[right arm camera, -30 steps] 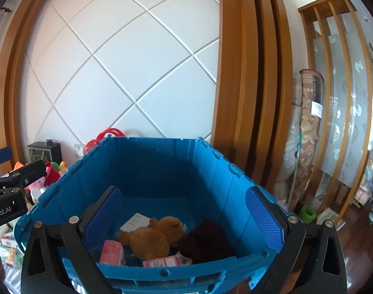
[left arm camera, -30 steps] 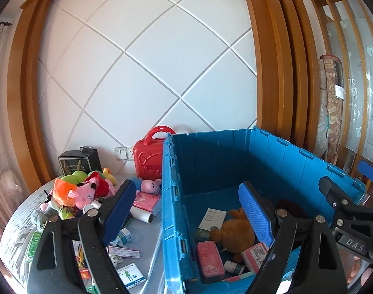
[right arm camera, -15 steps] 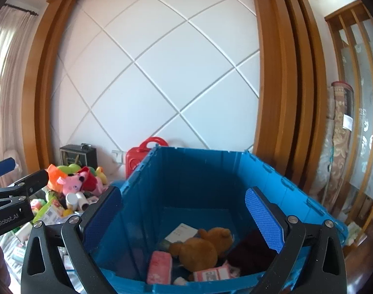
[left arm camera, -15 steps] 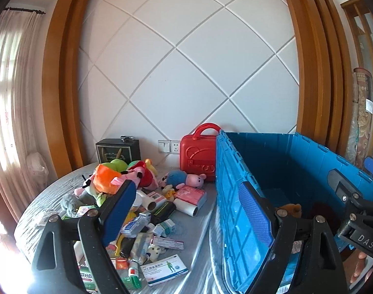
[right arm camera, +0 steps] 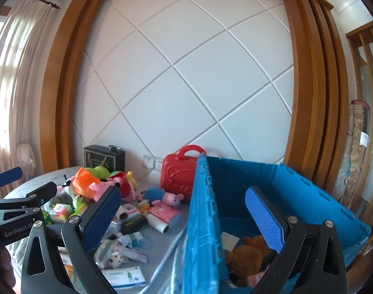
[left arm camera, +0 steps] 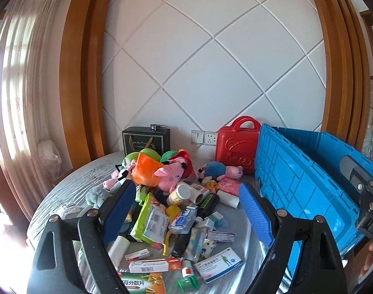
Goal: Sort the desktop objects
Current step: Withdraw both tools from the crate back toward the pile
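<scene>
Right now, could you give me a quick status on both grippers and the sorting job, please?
Left gripper open, empty, above the pile. Right gripper open, empty, astride the blue crate wall. Brown plush already in crate. Nothing blocking.

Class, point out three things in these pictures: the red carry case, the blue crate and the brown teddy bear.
red carry case (left arm camera: 236, 149), left wrist view, front face.
blue crate (right arm camera: 203, 220), right wrist view, left wall.
brown teddy bear (right arm camera: 245, 254), right wrist view, body.
</scene>
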The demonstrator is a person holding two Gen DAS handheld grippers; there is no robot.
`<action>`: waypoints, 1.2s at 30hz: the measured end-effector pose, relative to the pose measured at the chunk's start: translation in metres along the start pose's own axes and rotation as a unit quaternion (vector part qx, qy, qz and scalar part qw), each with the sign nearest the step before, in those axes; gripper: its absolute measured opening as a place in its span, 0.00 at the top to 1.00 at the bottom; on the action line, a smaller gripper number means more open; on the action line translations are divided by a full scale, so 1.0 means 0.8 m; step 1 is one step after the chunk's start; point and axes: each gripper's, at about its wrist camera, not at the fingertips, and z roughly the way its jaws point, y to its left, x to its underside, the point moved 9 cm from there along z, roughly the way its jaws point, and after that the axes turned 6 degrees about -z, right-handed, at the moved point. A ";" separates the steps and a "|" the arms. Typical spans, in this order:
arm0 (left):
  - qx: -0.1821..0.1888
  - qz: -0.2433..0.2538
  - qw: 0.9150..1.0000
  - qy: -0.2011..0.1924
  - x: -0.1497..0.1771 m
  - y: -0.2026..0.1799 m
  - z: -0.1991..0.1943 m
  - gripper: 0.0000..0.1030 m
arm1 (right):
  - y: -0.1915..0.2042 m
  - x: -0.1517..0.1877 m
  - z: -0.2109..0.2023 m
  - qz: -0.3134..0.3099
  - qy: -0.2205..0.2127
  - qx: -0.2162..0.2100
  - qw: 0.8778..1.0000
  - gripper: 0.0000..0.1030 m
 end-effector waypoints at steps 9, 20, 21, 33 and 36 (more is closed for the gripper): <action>0.000 0.001 0.999 0.040 0.024 0.140 0.048 0.16 | 0.122 0.014 0.036 0.002 0.054 -0.013 0.998 0.00; -0.044 -0.010 0.989 0.141 0.117 0.273 0.105 0.16 | 0.175 0.109 0.088 -0.012 0.171 0.004 0.985 0.00; -0.047 -0.012 0.988 0.147 0.124 0.278 0.107 0.16 | 0.179 0.116 0.093 -0.010 0.178 -0.001 0.984 0.00; -0.063 0.000 0.980 0.188 0.159 0.281 0.135 0.16 | 0.190 0.192 0.133 -0.002 0.247 -0.030 0.969 0.00; -0.082 0.002 0.978 0.193 0.162 0.296 0.138 0.16 | 0.181 0.203 0.142 0.008 0.255 -0.037 0.966 0.00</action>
